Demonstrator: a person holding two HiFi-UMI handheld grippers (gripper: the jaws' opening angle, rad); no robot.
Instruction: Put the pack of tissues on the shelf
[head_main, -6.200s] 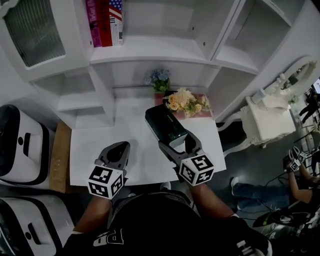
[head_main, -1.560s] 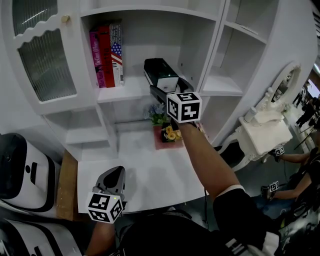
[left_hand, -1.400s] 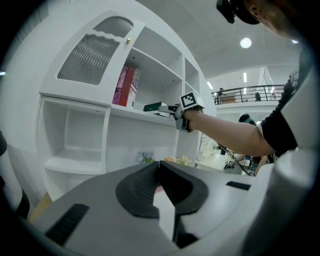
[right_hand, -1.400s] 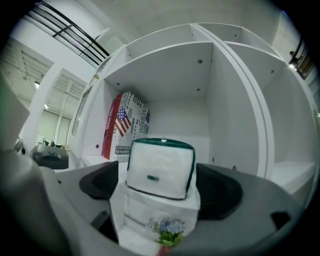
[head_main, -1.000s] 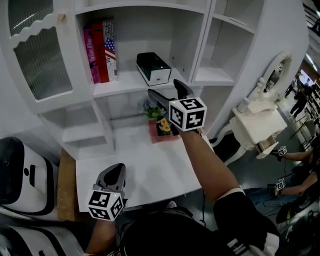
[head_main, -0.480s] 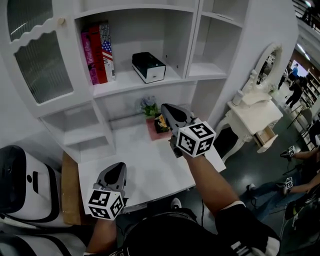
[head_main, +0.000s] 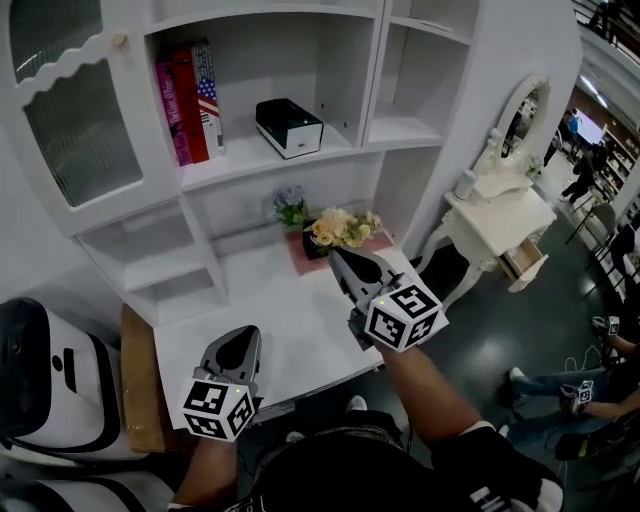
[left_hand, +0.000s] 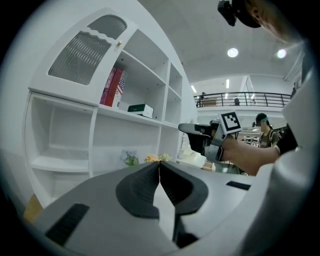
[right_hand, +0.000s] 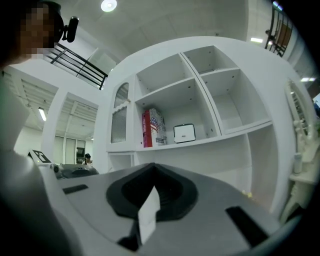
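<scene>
The pack of tissues (head_main: 289, 127), dark on top with a white end face, is lying on the shelf (head_main: 250, 163) of the white cabinet. It is sharing a compartment with 3 upright books (head_main: 186, 100), sitting apart from them on their right. Neither hand-held gripper is touching it.

Below the shelf, a flower arrangement (head_main: 343, 228) is sitting at the back of the white desk (head_main: 290, 315), with a small blue-flowered plant (head_main: 290, 208) just beside it on the left.

The right hand-held gripper (head_main: 338, 256) is hanging over the desk's right part, well below the shelf, and is pointing toward the flowers. Its jaws are pressing together with nothing between them. The left hand-held gripper (head_main: 241, 340) is hovering over the desk's near edge, its jaws likewise meeting tip to tip and holding nothing.

A frosted glass cabinet door (head_main: 80, 130) is standing left of the books. A white dressing table (head_main: 500, 205) with a mirror is standing on the floor to the right of the cabinet.
</scene>
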